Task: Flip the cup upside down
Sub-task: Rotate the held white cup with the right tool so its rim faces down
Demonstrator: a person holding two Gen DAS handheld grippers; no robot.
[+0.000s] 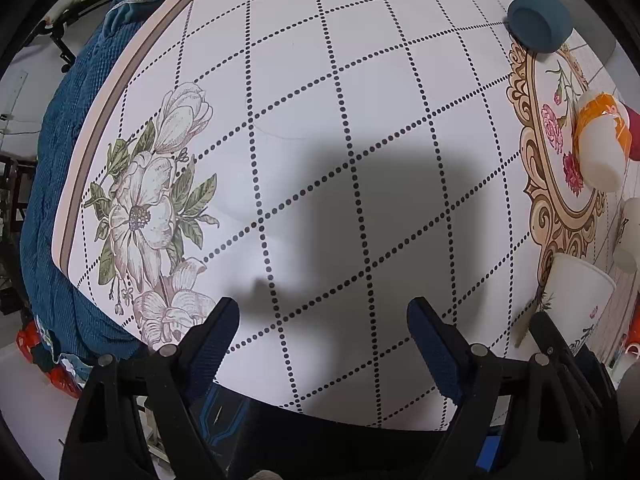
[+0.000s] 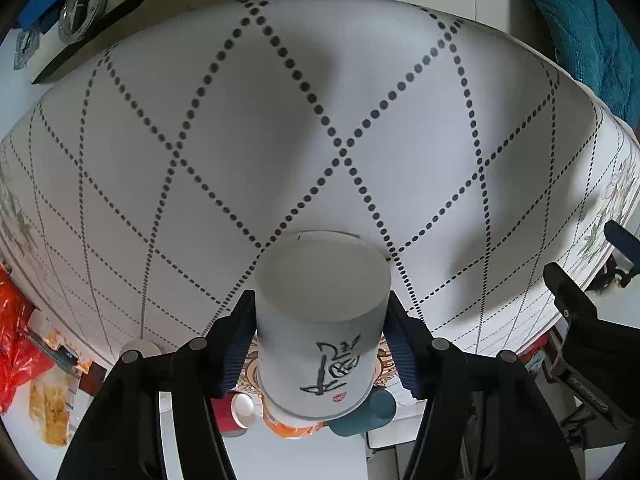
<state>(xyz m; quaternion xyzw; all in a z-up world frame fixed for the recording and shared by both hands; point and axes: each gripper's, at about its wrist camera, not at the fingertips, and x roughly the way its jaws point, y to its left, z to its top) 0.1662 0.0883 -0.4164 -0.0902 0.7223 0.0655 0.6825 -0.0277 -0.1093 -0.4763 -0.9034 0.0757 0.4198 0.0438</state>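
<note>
Item: round table (image 1: pixel 312 92), white top printed with a dotted black grid, a grey flower motif (image 1: pixel 152 208) near the left rim and a gold ornamental frame (image 1: pixel 560 184) at the right. Beside and upon the frame, in the left wrist view, are recorded a dark teal cup (image 1: pixel 540 20) lying on its side, an orange-and-white cup (image 1: pixel 600 140) also tipped over, and a red cup (image 1: pixel 634 132) partly hidden behind it. A blue quilted cloth (image 1: pixel 68 160) is seen beyond the left rim. Left gripper (image 1: pixel 323 344): fingers spread wide, nothing held between them, only tabletop and shadow lying ahead. Right gripper (image 2: pixel 320 336): fingers closed against both sides of the white paper cup (image 2: pixel 320 328), marked with black calligraphy and a small red seal; the cup is carried above the table, its flat base turned toward the tabletop side of the view and its rim toward the camera. In the left wrist view the same cup (image 1: pixel 576 304) is seen at the lower right. Broad unoccupied tabletop is shown ahead of both grippers; the near rim is seen just beneath the left gripper's fingers.
</note>
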